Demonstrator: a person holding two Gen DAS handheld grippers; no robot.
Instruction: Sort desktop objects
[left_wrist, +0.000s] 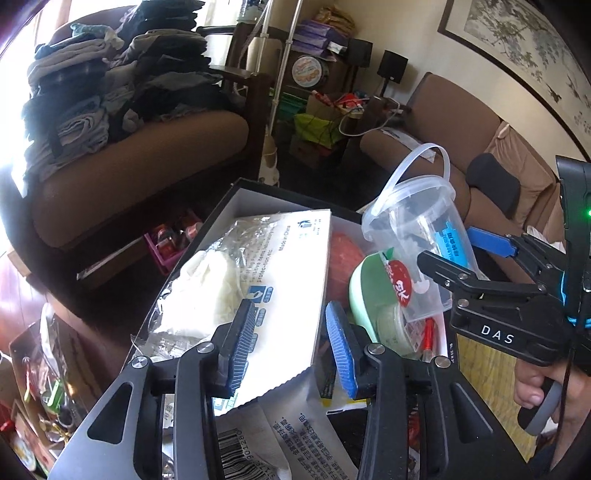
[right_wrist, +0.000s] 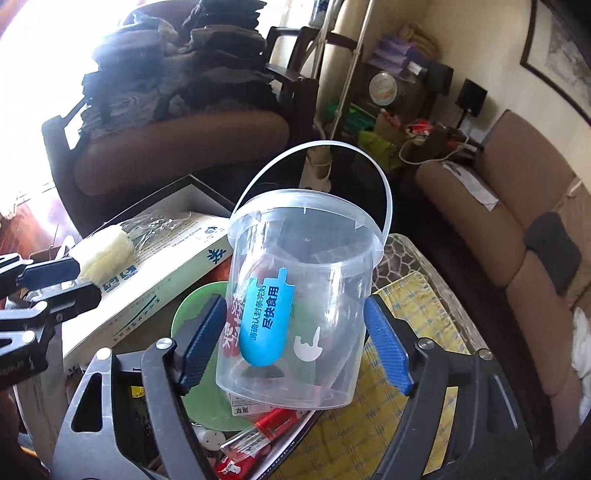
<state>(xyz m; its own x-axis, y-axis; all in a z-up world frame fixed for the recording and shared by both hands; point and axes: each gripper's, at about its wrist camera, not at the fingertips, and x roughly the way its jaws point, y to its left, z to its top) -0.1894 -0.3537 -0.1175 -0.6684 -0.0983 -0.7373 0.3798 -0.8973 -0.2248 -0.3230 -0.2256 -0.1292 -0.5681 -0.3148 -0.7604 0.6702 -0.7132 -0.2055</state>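
Observation:
A clear plastic bucket (right_wrist: 295, 314) with a white handle and a blue label stands tilted between the fingers of my right gripper (right_wrist: 295, 339). The jaws are wide and the pads are beside its walls; I cannot tell if they touch. It also shows in the left wrist view (left_wrist: 413, 236). My left gripper (left_wrist: 291, 339) holds a flat white packet (left_wrist: 280, 288) of gloves between its pads, over an open black box (left_wrist: 236, 192). A green lid (left_wrist: 373, 295) and a red apple (left_wrist: 343, 258) lie in the box.
Red packets (right_wrist: 273, 424) and papers lie in the box under the bucket. A yellow patterned cloth (right_wrist: 399, 406) covers the table to the right. A brown armchair (left_wrist: 147, 155) piled with clothes stands behind, and a brown sofa (right_wrist: 517, 221) is to the right.

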